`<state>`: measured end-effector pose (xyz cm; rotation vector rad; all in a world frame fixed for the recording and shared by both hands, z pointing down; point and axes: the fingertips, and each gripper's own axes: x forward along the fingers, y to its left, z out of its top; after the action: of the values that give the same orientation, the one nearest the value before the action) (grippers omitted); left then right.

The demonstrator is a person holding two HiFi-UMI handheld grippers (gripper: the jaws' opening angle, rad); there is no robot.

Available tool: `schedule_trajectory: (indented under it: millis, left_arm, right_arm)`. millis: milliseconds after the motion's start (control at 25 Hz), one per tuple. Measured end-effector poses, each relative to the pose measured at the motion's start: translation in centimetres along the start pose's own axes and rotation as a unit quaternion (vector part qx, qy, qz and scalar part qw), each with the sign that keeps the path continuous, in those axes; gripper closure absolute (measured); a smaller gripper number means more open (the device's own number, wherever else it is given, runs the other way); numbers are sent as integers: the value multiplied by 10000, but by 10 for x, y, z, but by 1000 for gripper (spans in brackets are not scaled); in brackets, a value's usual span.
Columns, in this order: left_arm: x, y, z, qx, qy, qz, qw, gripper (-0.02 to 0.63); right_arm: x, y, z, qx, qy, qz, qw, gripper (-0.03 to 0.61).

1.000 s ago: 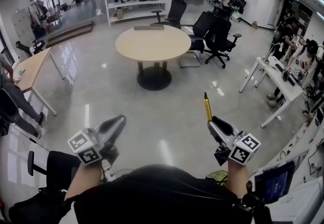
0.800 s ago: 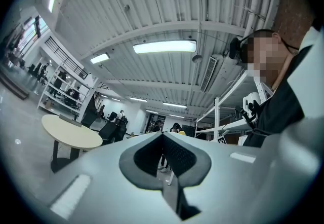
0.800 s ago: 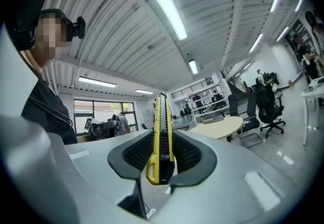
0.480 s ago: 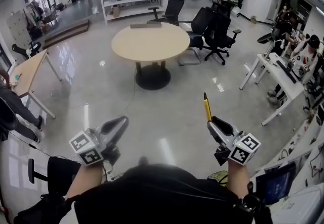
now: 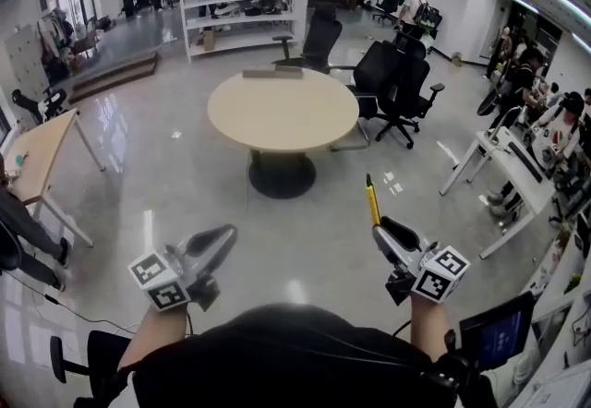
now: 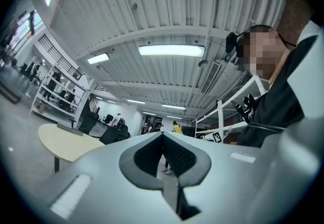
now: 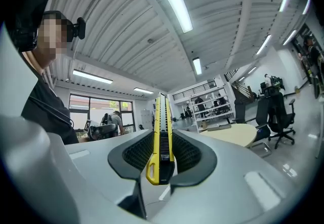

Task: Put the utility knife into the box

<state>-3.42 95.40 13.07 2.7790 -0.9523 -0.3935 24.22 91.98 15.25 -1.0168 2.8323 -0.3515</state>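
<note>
Two tools show low in the head view, both held out level above the glossy floor (image 5: 175, 185). The left tool (image 5: 222, 235), lower left of frame, has its jaws together with nothing between the pads. In the left gripper view the pads meet along one seam. The right tool (image 5: 379, 229), lower right of frame, is clamped on the utility knife (image 5: 372, 200), its jaws only as far apart as the knife body is thick. The knife is yellow with a dark centre strip. It is gripped at its rear end, and the rest sticks out past the jaw tips, pointing up-frame. In the right gripper view it sits dead centre, touching both pads, narrow edge up.

The round table (image 5: 283, 111) is at centre frame, well apart from both tools. A flat grey thing (image 5: 272, 74) lies at its far edge; what it is cannot be told. Black office chairs (image 5: 399, 83) stand just right of the table. A white shelf rack (image 5: 242, 0) is at upper centre, and a small wooden table (image 5: 42, 152) sits at the left edge. Several people are at the desks (image 5: 508, 157) along the right edge.
</note>
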Motion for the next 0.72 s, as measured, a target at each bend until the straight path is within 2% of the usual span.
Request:
schedule_trajectory:
  millis: [160, 320, 520, 720]
  left_arm:
    - [-8, 75, 22, 241, 45, 93, 9997, 617]
    - [-5, 137, 29, 253, 71, 138, 9996, 617]
    - [7, 187, 34, 138, 85, 255, 9995, 617]
    - [44, 218, 23, 119, 114, 378, 9991, 617]
  right_arm:
    - [83, -12, 9, -89, -137, 147, 9998, 449]
    - [143, -33, 8, -79, -181, 162, 9997, 449]
    - [183, -60, 8, -7, -119, 143, 9998, 449]
    - [203, -114, 8, 99, -109, 189, 9997, 449]
